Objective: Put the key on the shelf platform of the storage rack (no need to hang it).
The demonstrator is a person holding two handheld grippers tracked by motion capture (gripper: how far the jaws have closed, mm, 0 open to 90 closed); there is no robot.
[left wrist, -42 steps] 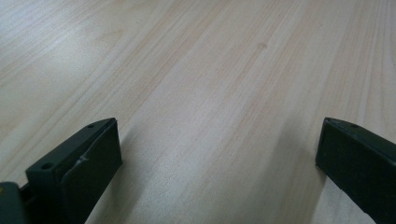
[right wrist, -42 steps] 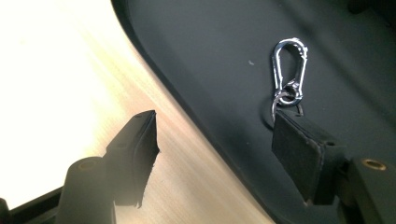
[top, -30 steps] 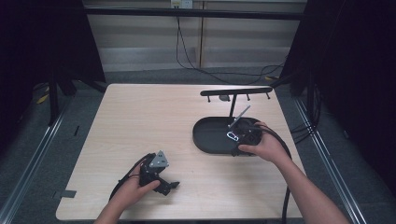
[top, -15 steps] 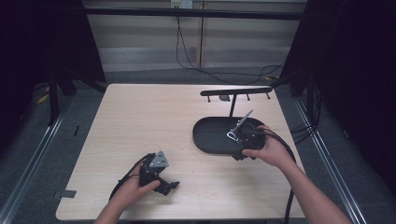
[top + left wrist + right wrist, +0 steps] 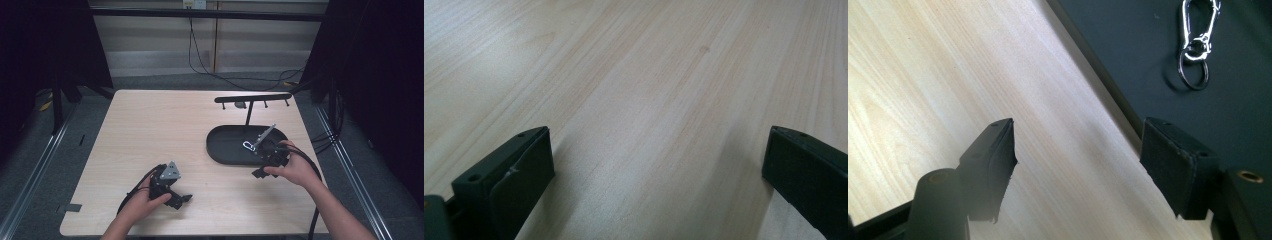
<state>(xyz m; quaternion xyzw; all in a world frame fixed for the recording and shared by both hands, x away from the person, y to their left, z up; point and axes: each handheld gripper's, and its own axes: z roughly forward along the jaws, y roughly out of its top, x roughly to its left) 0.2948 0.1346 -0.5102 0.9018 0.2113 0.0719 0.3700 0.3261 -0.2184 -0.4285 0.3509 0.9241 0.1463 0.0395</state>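
Two grippers are in play, and the right gripper (image 5: 261, 172) is the one doing the work. Its jaws stand wide with nothing between them, hovering at the near rim of the black tray (image 5: 220, 150), toward the tray's 5 o'clock edge. In the right gripper view one finger (image 5: 990, 155) sits over bare wood while the other hangs over the tray's dark floor.

Your target, the silver clip (image 5: 1199, 25) with its key ring (image 5: 1194, 75), lies flat inside the tray, off at about 1 o'clock from your jaws in that view. From above, the clip (image 5: 246, 146) rests near the foot of the hook stand (image 5: 252, 98), right of the tray's middle.

To do this well, I'd say swing the jaws toward 1 o'clock until the clip sits squarely between the pads, clear the rim, then come straight down. The clip is thin and flat, so get the pads low against the tray floor and pinch across its narrow body, not the loose ring, which would likely swivel.

Your left gripper (image 5: 181, 199) rests at 7 o'clock on the table (image 5: 150, 125), jaws spread wide over bare wood. Leave it parked there.
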